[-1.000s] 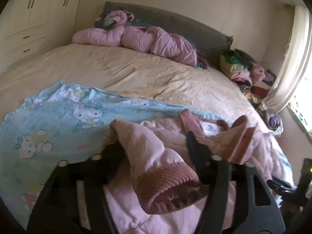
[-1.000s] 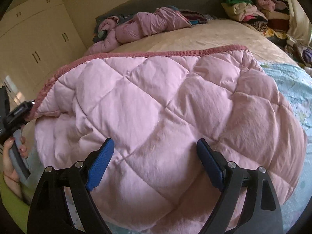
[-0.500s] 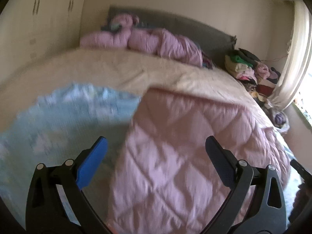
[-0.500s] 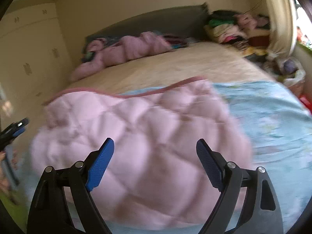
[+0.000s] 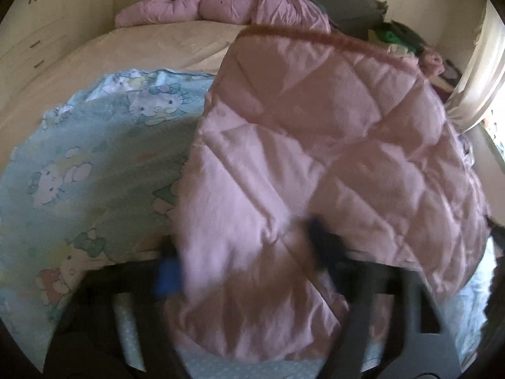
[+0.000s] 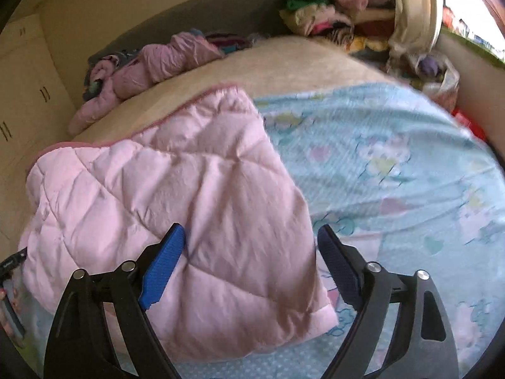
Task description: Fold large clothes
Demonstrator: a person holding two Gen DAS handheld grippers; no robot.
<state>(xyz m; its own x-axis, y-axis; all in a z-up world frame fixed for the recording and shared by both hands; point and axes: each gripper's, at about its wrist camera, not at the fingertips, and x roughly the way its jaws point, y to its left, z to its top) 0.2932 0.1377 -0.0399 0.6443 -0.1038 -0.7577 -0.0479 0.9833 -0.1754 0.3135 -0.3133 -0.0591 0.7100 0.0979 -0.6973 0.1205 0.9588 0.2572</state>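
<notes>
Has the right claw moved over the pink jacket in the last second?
Yes. The right claw has slid rightward off the middle of the pink jacket toward its right edge, exposing more blue sheet.

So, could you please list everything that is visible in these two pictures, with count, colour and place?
Quilted jacket: one, pale pink, folded on the cartoon sheet.
Cartoon sheet: one, light blue, near end of bed.
Bed cover: one, beige.
Padded jacket: one, mauve, by the grey headboard.
Clothes pile: one, mixed colours, beside the curtain.
Wardrobe: one, cream.
Left gripper: closing around jacket edge.
Right gripper: closing, over jacket corner.
</notes>
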